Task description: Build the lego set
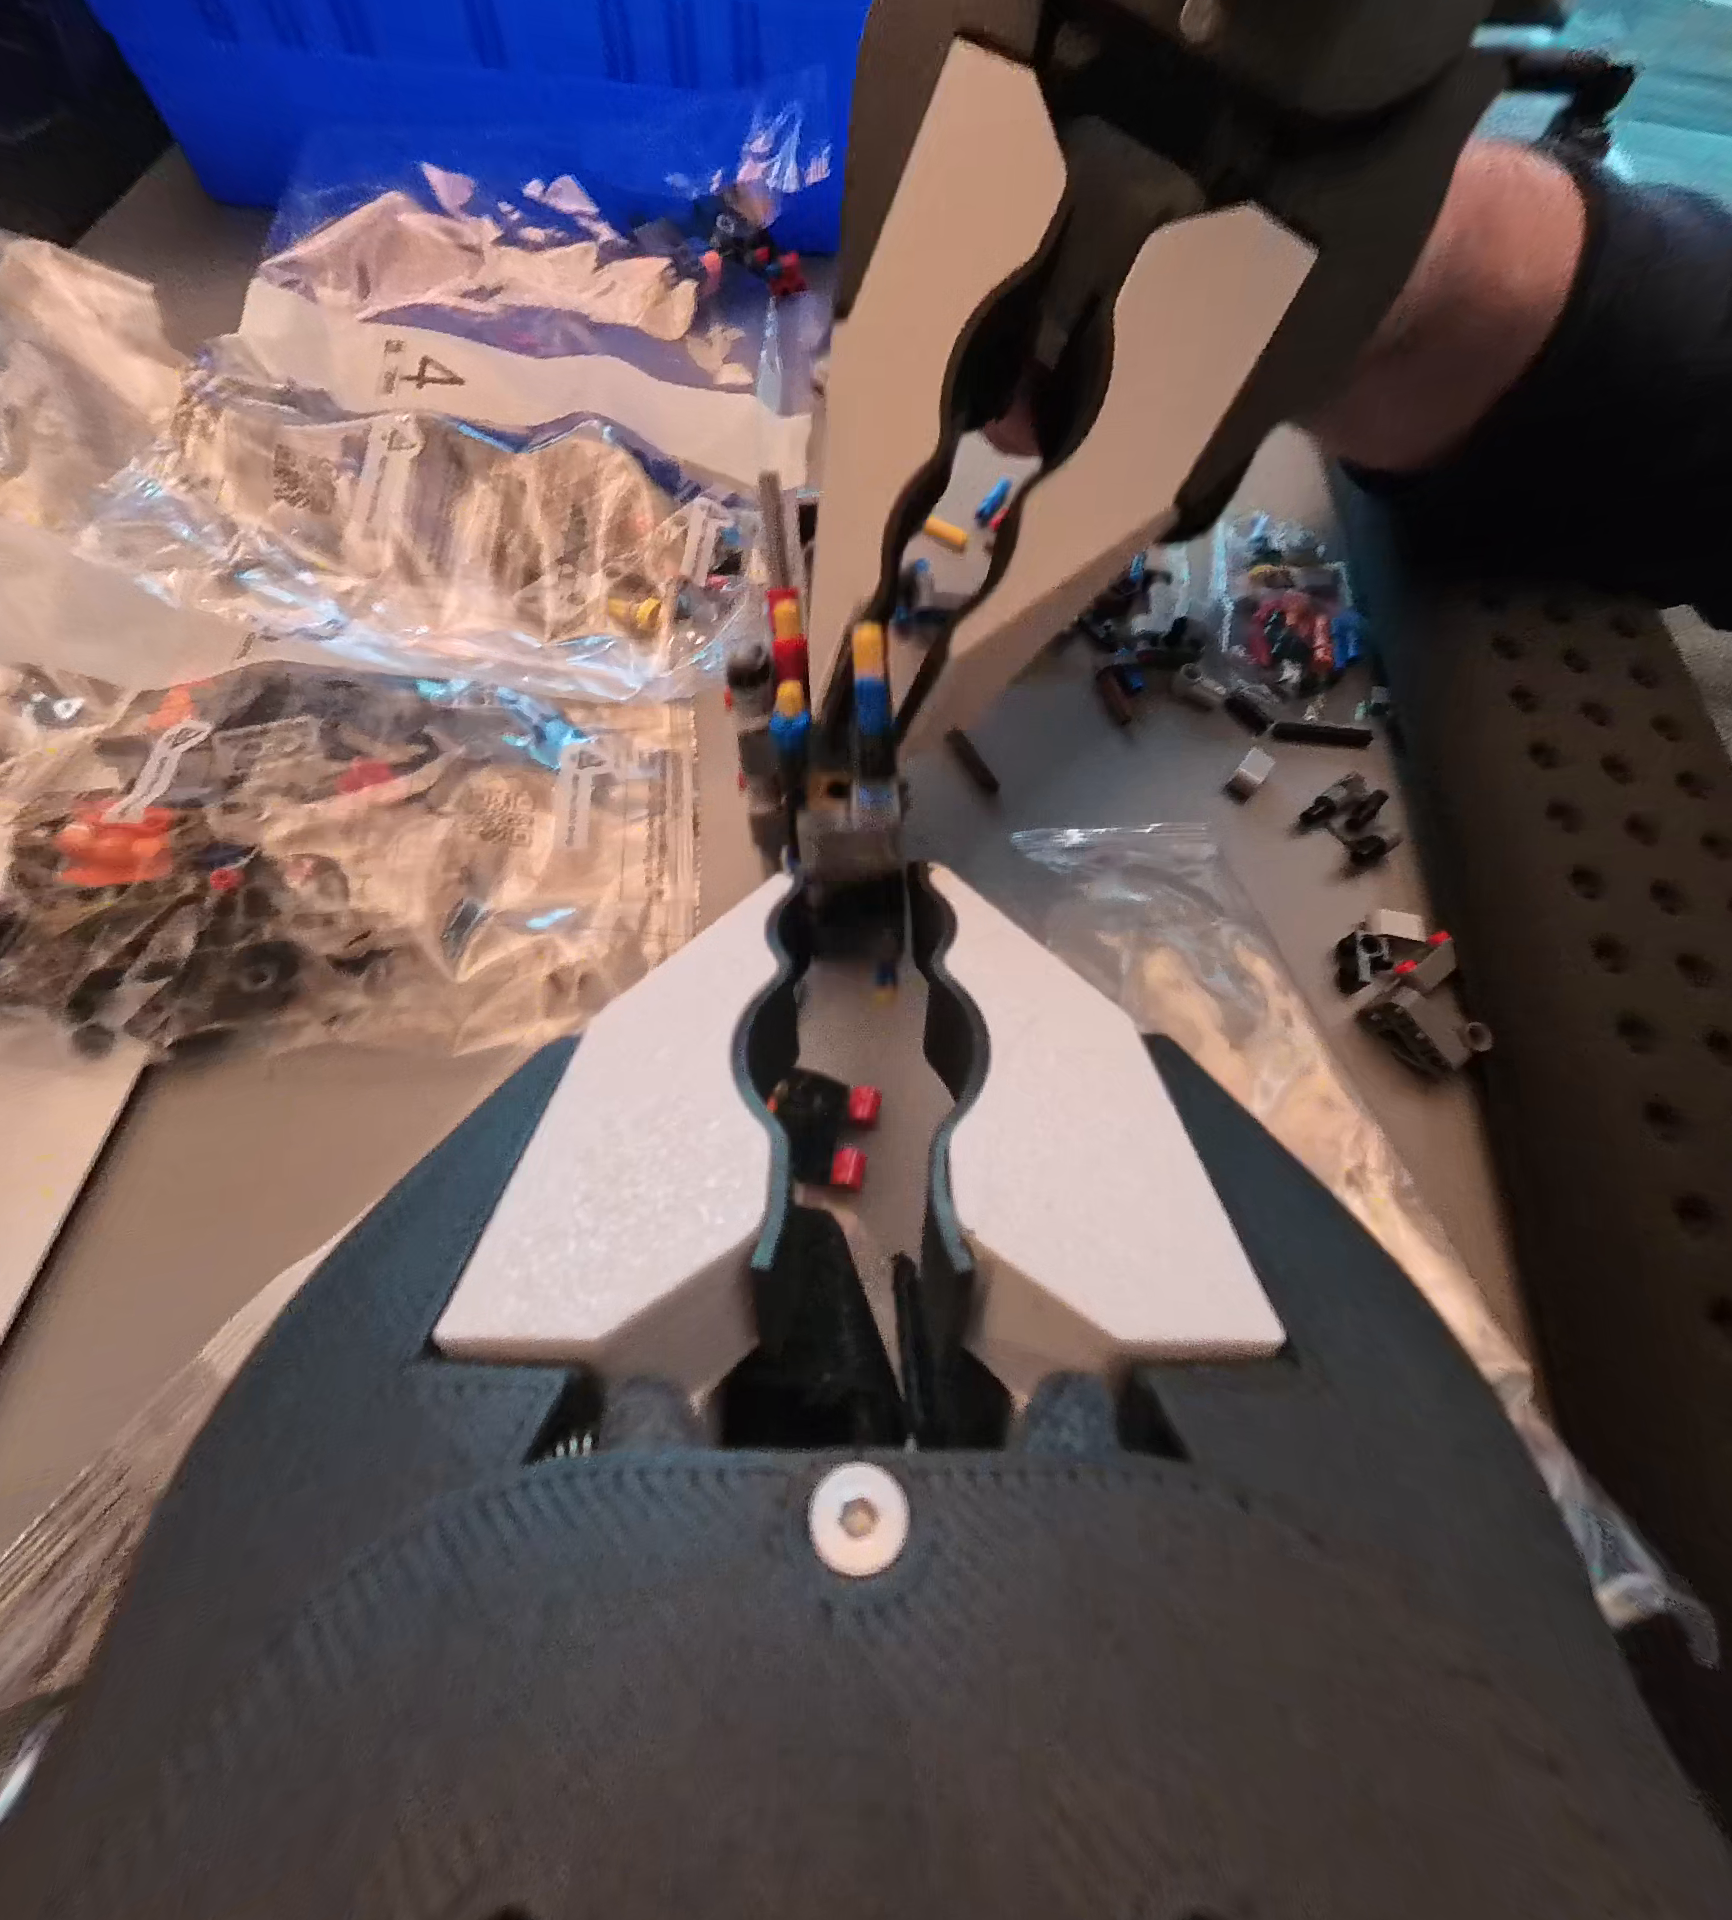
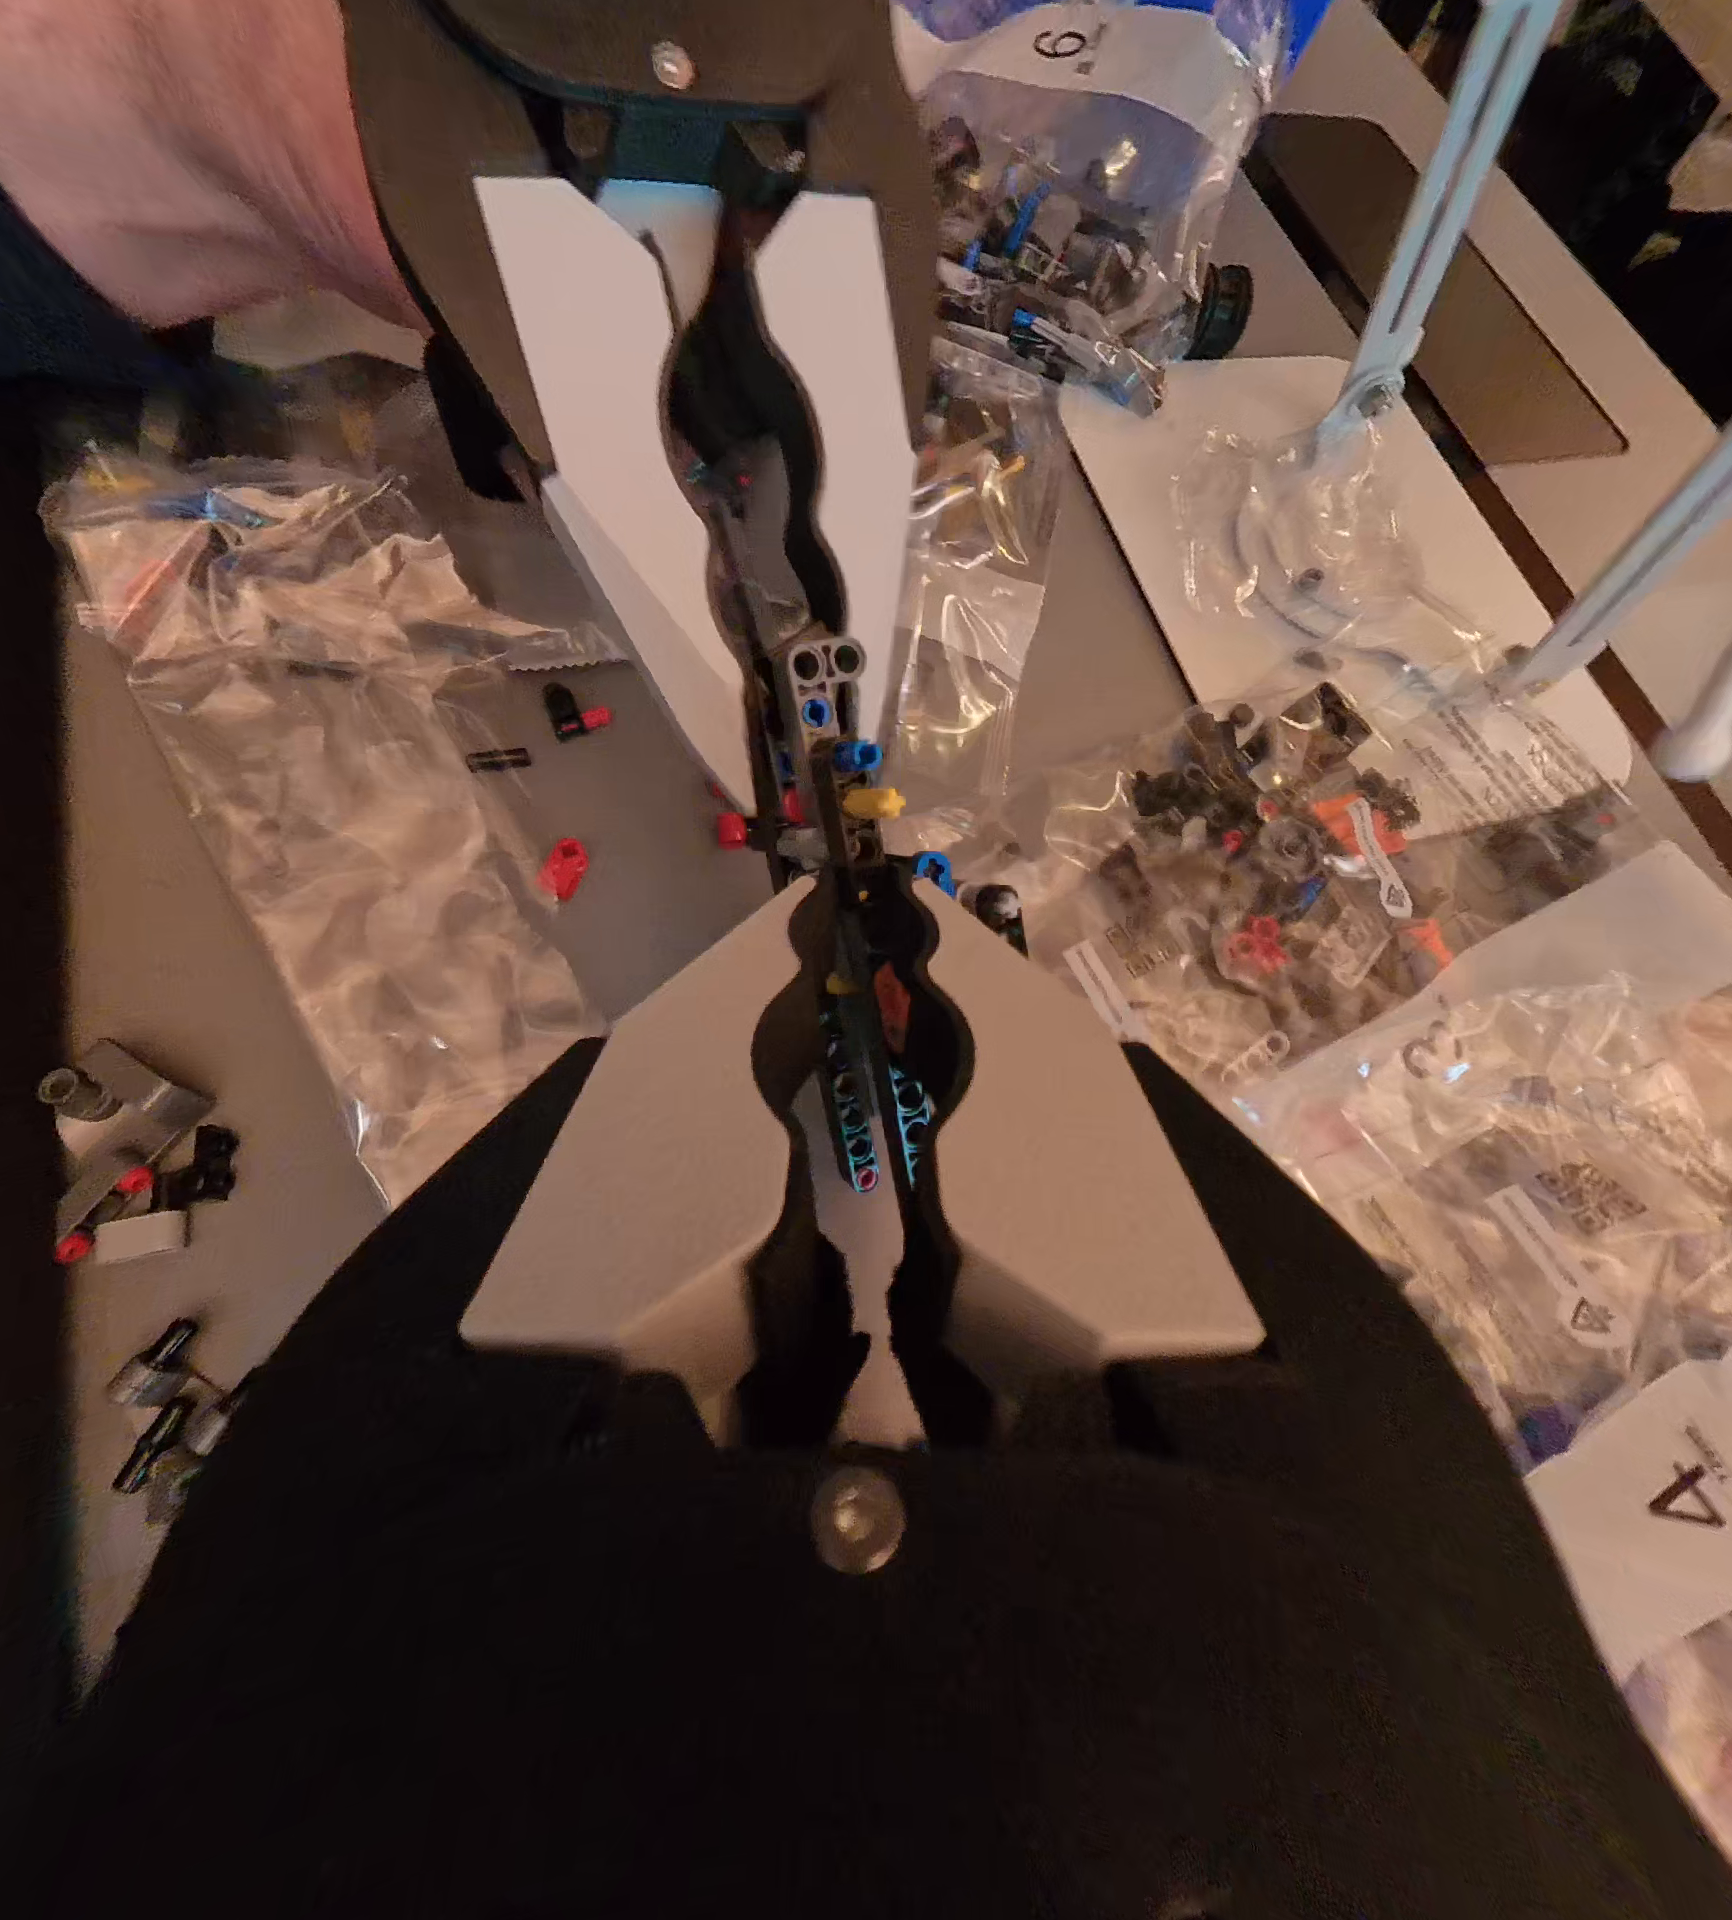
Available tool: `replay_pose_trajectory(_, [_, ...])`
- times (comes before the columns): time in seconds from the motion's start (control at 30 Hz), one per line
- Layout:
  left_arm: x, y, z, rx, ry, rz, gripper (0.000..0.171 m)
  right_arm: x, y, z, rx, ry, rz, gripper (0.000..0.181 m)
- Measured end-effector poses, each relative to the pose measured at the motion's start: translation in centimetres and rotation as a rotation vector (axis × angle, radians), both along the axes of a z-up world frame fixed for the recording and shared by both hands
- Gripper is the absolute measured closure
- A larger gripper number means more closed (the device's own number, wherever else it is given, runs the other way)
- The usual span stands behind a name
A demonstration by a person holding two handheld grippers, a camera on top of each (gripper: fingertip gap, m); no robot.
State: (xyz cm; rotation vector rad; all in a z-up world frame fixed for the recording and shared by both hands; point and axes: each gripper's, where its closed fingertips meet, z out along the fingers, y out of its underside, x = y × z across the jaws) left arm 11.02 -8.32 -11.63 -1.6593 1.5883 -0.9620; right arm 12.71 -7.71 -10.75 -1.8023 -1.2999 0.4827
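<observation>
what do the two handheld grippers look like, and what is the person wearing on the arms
Left gripper and right gripper match: dark ribbed printed bodies, one pale centre screw, white wedge fingers edged with wavy black pads. The arms wear dark sleeves.

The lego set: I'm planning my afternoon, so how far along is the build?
Early. Done: a small beam assembly with blue and yellow pins, plus a grey sub-build lying on the table. In hand: both grippers, left and right, clamp that assembly. Left: several sealed bags and loose parts.
</observation>
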Motion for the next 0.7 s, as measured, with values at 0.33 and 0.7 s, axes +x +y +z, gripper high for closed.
replay_pose_trajectory(0.33, [0.7, -1.0, -0.2, 0.003, -0.005, -0.048, 0.164, 0.1, -0.4, 1.1, -0.085, 0.135, 0.011, 0.174])
replay_pose_trajectory(0.7, [0.9, -1.6, 0.2, 0.134, 0.014, -0.081, 0.154, -1.0, -1.9, 2.2, 0.008, 0.123, 0.108, 0.176])
